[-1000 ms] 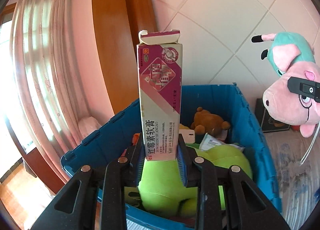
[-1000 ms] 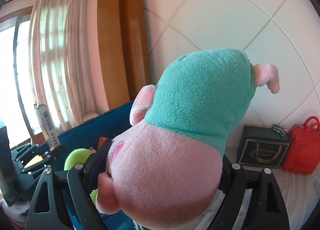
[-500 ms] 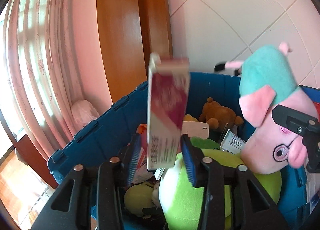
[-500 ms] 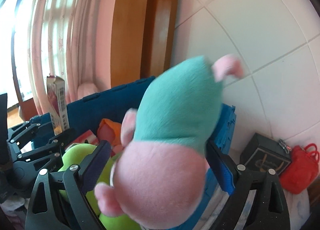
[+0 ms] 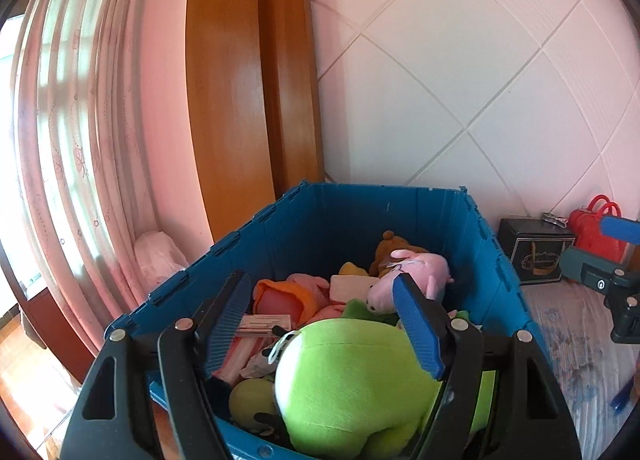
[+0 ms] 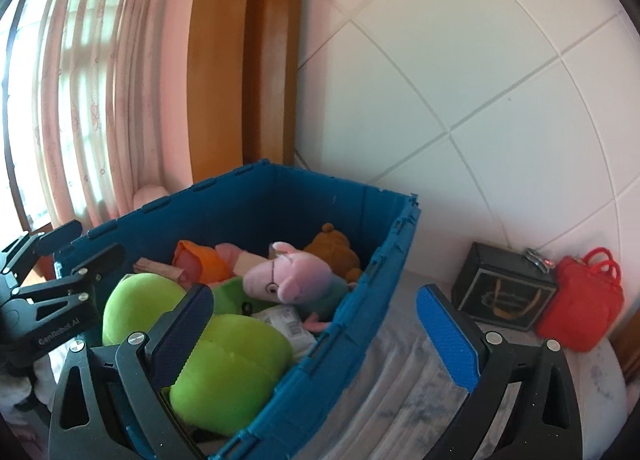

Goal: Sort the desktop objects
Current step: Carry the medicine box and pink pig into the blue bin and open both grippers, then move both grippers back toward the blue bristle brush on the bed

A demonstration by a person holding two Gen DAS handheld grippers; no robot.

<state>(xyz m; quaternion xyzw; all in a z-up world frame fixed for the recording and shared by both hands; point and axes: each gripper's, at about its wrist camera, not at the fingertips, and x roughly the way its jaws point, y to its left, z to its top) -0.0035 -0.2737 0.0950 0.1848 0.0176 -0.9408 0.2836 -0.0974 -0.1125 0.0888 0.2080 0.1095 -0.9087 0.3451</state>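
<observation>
Two drops have just happened: a second ago the left tongs [image 5: 320,334] pinched an upright ointment carton and the right tongs [image 6: 316,324] were clamped on the pink pig plush [image 6: 294,274], and now both stand spread wide with nothing between their blue pads. The pig plush lies on its side inside the blue crate [image 6: 392,260], toward the far right corner, resting against the brown teddy [image 6: 336,250] and partly over the green plush [image 5: 360,372] that fills the near end. The carton is harder to place; the pale flat box [image 5: 264,322] with a printed label lying just beyond the left tongs' near finger is probably it, though the lettering is too small to read. An orange-and-pink toy [image 6: 200,260] sits at the far left of the crate. So two more items are sorted into the bin and both hands are free. Outside the crate, on the patterned cloth beside it, a dark box [image 6: 504,292] and a red handbag [image 6: 580,300] sit untouched, touching each other against the wall, and look like the likely next picks for the right side
</observation>
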